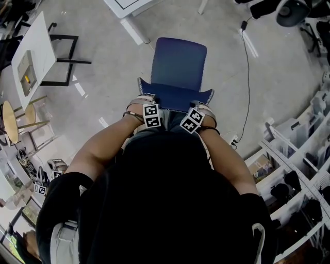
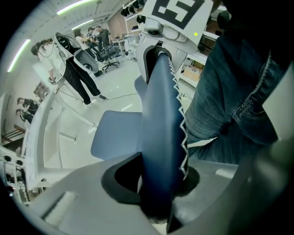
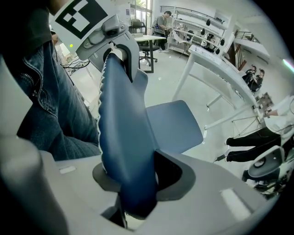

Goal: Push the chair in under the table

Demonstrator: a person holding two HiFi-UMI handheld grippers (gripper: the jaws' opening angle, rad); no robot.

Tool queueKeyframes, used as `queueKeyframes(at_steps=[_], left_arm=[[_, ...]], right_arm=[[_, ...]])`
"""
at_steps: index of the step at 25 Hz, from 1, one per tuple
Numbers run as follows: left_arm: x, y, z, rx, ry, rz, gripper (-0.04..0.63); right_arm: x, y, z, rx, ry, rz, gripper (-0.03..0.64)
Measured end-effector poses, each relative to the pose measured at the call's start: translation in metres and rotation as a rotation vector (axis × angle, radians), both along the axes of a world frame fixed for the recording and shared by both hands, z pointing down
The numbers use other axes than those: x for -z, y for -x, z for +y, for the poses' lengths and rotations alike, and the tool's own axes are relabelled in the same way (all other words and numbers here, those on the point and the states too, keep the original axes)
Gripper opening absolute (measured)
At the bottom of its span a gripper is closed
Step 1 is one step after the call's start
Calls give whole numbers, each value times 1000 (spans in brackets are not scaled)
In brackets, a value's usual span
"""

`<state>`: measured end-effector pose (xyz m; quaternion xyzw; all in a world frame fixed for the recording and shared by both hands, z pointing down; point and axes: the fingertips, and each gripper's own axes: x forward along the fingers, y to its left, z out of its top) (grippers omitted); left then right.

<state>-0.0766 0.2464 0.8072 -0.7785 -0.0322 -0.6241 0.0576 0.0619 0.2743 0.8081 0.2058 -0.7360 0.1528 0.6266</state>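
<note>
Blue chair back (image 1: 175,97): top edge runs crosswise
Left gripper (image 1: 146,100): clamped on it
Right gripper (image 1: 202,107): clamped on it
Table (image 1: 126,7): ahead, beyond seat (image 1: 179,62)

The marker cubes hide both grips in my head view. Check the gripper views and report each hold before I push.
Observer: The left gripper is shut on the chair backrest; its top edge sits between the fingers.
Operator: Now the right one.
Observer: The right gripper is shut on that same edge, pointing down toward the seat.
Operator: Report what's ahead.
Observer: A person in black trousers stands near the white table, ahead of the chair.
</note>
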Motion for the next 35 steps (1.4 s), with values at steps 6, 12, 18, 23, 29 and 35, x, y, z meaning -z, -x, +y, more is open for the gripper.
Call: queueKeyframes(at_steps=[6,12,18,23,29,35], left_arm=[[6,-20,-32,16,4,-10,213],[6,-44,-60,62,15,-14,212],[7,-63,-89,105,16,-11,210],[6,-82,-117,172,19,3,210],[8,-93,-150,213,14,13,210],[13,-100,-195,239,14,23,210]], right_arm=[[6,-20,-34,13,-11,-8,169],[6,-45,-66,38,-16,-13,166],[7,-65,-97,72,-16,-15,163],[5,-85,-126,80,-23,-19,160],[7,-96,-160,90,-29,-20,158],[11,-103,-207,107,-31,-15,156]])
